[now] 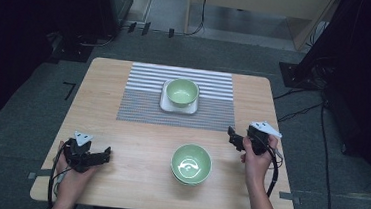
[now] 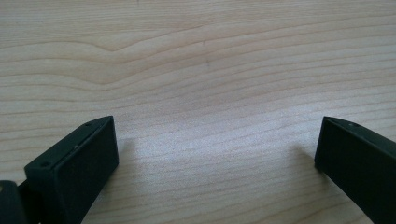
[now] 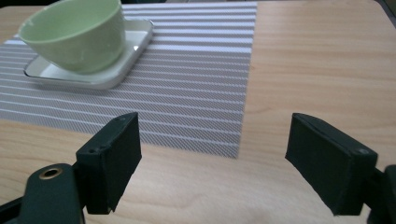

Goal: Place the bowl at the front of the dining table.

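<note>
Right gripper (image 1: 233, 137) stands at 3 o'clock on the table (image 1: 134, 155), jaws wide and empty; in its own view the jaws frame bare wood and the edge of the striped mat (image 3: 196, 93); left gripper (image 1: 103, 155) rests at 8 o'clock, jaws likewise wide, nothing between them. Near bowl (image 1: 191, 163) sits at 6 o'clock, just left of the right gripper, apart from it; it appears to be two bowls nested, though this cannot be confirmed. Far bowl (image 1: 182, 91) stands upright on a tray (image 1: 165, 104) at 12 o'clock, on the mat. Probable step: grasp of the near bowl by the right gripper. Procedure: swing the gripper toward 9 o'clock; place one jaw inside the rim, one outside; close on the wall, not across the bowl; lift vertically; keep the bowl level; watch for a lower bowl clinging.
</note>
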A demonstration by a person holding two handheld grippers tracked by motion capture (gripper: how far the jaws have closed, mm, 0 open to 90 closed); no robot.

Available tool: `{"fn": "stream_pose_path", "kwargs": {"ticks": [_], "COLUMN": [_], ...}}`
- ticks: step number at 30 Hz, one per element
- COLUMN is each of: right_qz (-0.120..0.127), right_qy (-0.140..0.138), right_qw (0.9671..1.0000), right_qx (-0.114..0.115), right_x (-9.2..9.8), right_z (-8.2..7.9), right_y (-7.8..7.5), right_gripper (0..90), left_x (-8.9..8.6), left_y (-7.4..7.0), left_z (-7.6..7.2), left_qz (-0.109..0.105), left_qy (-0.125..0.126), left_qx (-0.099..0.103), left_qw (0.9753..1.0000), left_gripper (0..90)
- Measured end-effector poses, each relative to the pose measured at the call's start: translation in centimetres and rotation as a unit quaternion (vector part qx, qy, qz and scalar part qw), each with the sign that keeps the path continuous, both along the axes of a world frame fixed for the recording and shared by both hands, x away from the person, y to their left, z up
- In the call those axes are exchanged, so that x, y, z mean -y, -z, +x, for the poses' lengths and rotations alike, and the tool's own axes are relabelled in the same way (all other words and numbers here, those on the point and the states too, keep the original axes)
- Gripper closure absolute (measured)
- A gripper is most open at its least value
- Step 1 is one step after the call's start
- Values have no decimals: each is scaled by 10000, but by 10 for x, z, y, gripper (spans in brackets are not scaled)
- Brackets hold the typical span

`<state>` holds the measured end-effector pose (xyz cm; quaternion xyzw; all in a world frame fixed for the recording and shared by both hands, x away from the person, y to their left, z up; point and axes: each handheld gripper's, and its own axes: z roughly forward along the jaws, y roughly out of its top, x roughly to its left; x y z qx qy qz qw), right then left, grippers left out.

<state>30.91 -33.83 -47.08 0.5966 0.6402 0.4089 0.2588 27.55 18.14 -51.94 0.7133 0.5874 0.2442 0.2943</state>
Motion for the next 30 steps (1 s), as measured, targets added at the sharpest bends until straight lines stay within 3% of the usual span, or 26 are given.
{"fn": "stream_pose_path", "kwargs": {"ticks": [17,30], "right_qz": [42,-57], "right_qy": [390,595], "right_qw": [9991,9980], "right_qx": [-167,-213], "right_x": [36,56], "right_z": [-30,-45], "right_y": [21,27], "right_gripper": [178,178], "left_x": [0,0], "left_y": [0,0], "left_z": [0,0], "left_qz": [-1,0], "left_qy": [-1,1], "left_qx": [1,0], "left_qw": [10000,10000], "left_gripper": [0,0]}}
